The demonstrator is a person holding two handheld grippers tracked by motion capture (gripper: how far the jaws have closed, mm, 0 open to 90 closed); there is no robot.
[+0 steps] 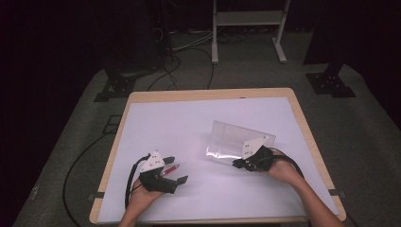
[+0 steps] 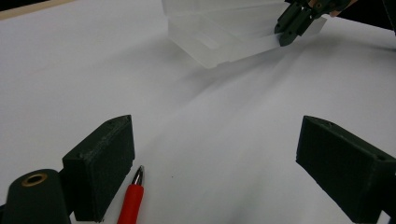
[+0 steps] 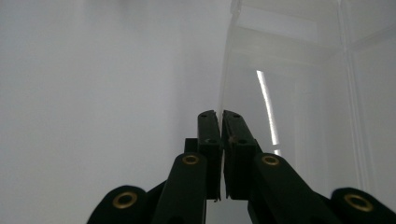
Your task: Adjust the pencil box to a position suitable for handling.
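Nearby, clear plastic box (image 1: pixel 239 138), empty.

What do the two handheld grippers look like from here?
Both are black. The left gripper has blocky, textured black pads, brass rivets at its joints, a grey three-cornered plate on top and a black cable trailing behind. The right gripper has the same plate and cable. The forearms are bare, without sleeves.

The box (image 1: pixel 239 141) looks like clear, glossy plastic, the pen (image 2: pixel 131 202) smooth red plastic with a metal tip, the table (image 1: pixel 208 95) pale wood under a matt white sheet (image 1: pixel 179 127).
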